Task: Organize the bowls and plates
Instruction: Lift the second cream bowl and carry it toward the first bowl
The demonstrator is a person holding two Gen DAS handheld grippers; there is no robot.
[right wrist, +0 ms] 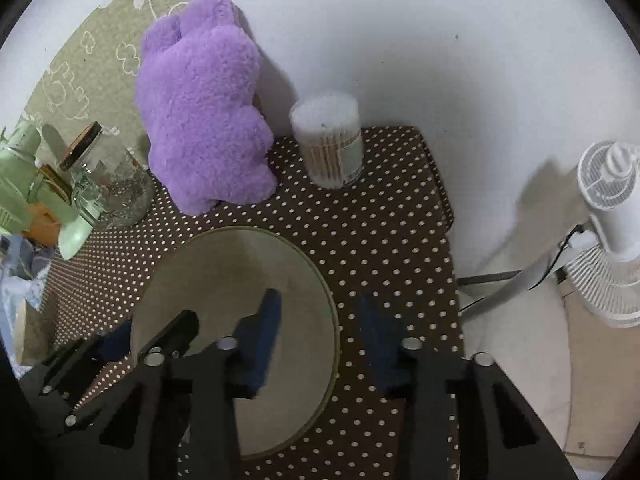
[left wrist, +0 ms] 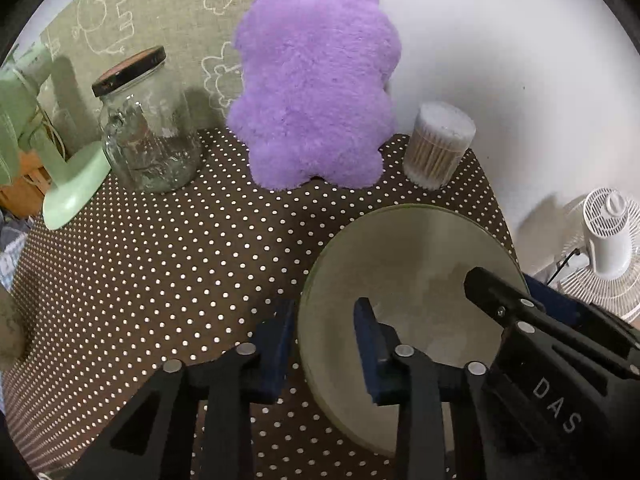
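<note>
on dotted cloth, bowl (left wrist: pixel 408 280) opens upward

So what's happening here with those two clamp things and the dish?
A person is working two hand-held grippers on one pale green plate lying on a polka-dot table. The left gripper straddles the plate's left rim, the right gripper its right rim, one finger inside and one outside each. Whether the pads already pinch the rim isn't clear. A purple plush sits behind.
</note>
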